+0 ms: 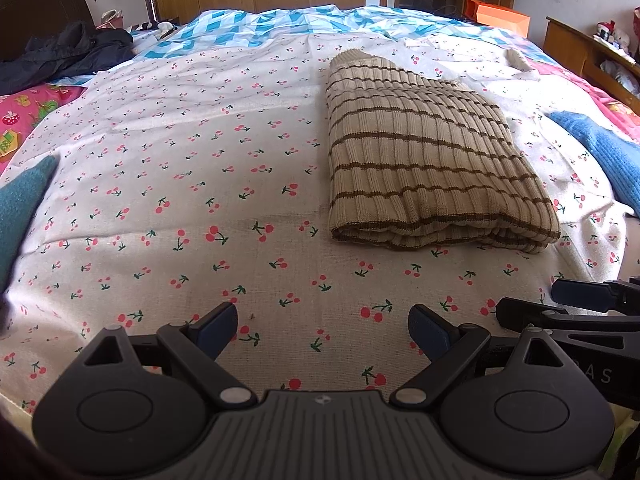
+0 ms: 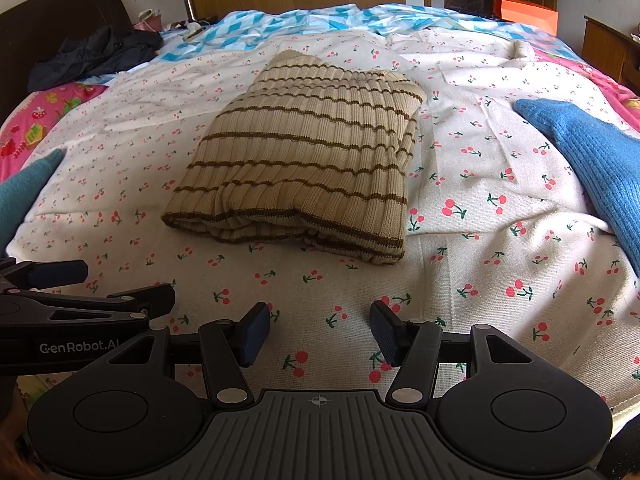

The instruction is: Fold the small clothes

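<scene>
The beige ribbed sweater with brown stripes point(image 2: 296, 160) lies folded on the cherry-print bed sheet point(image 1: 180, 184); both grippers, left gripper point(image 1: 322, 330) and right gripper point(image 2: 320, 334), hang back with fingers apart (holding nothing), probably because this fold is finished.

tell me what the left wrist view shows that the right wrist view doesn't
Only the left wrist view shows the shelf with stuffed toys at the far right. Only the right wrist view shows the "GenRobot.AI" lettering on the left gripper's body. Both show the folded striped sweater on the cherry-print sheet, a blue knit garment, a dark jacket, and both grippers open and empty.
</scene>
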The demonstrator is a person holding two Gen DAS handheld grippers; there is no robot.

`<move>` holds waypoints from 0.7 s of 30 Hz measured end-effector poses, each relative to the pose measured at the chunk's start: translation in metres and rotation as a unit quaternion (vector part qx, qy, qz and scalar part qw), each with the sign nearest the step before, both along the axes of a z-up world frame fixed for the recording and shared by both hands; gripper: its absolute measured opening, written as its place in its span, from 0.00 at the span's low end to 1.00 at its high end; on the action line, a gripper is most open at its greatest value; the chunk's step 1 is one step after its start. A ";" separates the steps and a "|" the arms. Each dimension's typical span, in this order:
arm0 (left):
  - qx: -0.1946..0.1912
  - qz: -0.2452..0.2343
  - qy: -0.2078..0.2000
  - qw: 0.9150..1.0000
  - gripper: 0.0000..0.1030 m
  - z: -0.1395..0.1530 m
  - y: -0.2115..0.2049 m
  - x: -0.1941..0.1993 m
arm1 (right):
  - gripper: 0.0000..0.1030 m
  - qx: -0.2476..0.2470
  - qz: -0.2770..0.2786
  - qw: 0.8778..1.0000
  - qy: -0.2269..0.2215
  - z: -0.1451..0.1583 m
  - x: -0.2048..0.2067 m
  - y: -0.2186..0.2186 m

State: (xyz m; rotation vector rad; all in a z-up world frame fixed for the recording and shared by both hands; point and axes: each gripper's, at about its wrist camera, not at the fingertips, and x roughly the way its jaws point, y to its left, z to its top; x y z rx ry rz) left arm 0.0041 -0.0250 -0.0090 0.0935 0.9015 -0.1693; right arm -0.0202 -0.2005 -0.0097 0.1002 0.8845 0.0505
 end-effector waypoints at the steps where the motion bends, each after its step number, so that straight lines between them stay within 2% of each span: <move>1: 0.000 0.000 0.000 1.000 0.94 0.000 0.000 0.000 | 0.54 0.000 0.000 1.000 0.000 0.000 0.000 0.000; 21: 0.001 0.000 -0.001 1.000 0.94 0.000 0.000 0.000 | 0.54 -0.002 0.000 1.000 0.000 -0.001 -0.001 -0.002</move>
